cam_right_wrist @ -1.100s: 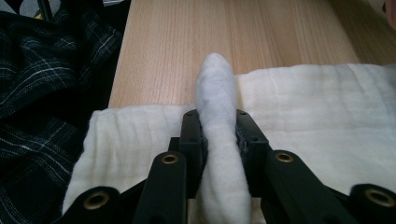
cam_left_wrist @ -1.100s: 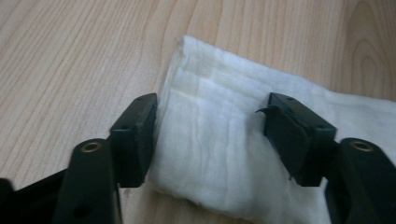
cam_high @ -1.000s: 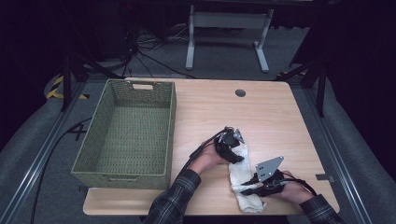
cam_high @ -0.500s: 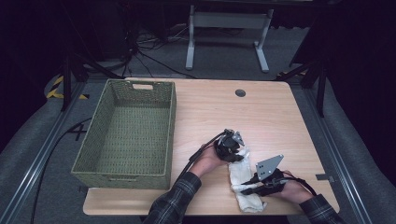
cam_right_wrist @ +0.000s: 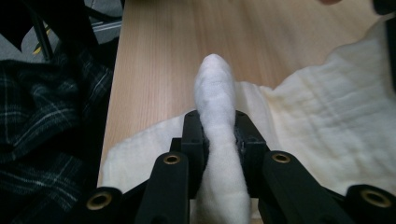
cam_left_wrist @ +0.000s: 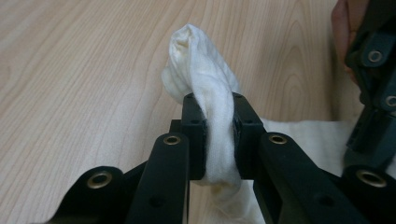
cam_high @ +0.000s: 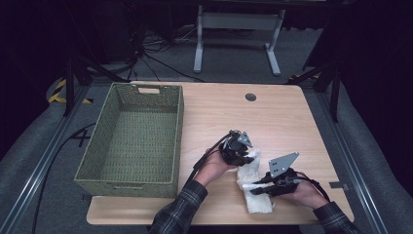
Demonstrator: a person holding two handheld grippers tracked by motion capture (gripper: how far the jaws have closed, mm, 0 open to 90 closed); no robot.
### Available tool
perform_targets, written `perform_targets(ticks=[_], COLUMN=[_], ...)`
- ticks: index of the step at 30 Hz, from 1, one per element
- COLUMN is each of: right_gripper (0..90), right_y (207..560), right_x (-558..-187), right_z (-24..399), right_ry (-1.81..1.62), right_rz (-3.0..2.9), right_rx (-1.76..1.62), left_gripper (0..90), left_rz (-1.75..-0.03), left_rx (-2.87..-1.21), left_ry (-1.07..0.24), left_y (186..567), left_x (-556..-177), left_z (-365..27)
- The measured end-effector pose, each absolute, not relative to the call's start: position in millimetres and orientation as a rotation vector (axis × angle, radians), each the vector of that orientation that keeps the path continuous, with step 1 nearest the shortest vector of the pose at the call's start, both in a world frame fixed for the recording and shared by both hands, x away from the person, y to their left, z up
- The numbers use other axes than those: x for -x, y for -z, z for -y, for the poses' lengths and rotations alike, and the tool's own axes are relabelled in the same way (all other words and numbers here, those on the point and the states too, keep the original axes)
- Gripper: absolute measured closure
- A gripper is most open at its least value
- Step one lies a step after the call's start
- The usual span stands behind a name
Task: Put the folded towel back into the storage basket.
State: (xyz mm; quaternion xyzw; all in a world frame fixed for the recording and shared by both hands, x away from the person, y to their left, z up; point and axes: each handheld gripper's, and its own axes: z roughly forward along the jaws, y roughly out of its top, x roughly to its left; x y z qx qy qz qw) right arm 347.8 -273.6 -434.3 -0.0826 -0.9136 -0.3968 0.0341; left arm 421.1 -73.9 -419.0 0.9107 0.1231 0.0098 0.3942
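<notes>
A: From the high view, your left gripper [cam_high: 245,157] sits at the top end of the white cloth [cam_high: 254,190], and your right gripper [cam_high: 253,187] comes in from three o'clock at the cloth's middle. The cloth lies on the worktop [cam_high: 219,109] toward five o'clock, well apart from the woven basket [cam_high: 104,146] at nine o'clock. From up there you cannot tell how the jaws stand.

B: The gripper views settle that. In your left gripper view, the jaws are clenched on a bunched fold of the cloth [cam_left_wrist: 205,93], which bulges out past the tips toward twelve o'clock. Your other gripper [cam_left_wrist: 373,93] shows at three o'clock there, close beside the cloth.

A: And your right one?

B: The right gripper view has the jaws grasping a rolled ridge of the cloth [cam_right_wrist: 215,121], with the rest spread flat toward two o'clock. Your plaid sleeve [cam_right_wrist: 42,130] fills the nine o'clock side.

A: What differs from a second ago?

B: Your left jaws have just been closing, with the cloth between them, and from above the left hand has drawn in over the cloth's top end. Your right hand and its grip look unchanged. The basket has not moved.
</notes>
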Motion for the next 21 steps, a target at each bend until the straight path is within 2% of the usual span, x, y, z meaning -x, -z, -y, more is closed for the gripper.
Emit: perform_targets(ticks=[21], right_gripper=[78.1], right_y=[363.1], right_x=[-371.8], right_z=[230.5], right_ry=[1.380], right_rz=[2.784], right_rx=[0.216], left_gripper=[79.3], left_rz=[-0.411], left_rx=[-2.275], left_ry=[-0.192], left_y=[338.5], left_x=[-411.8], left_z=[31.3])
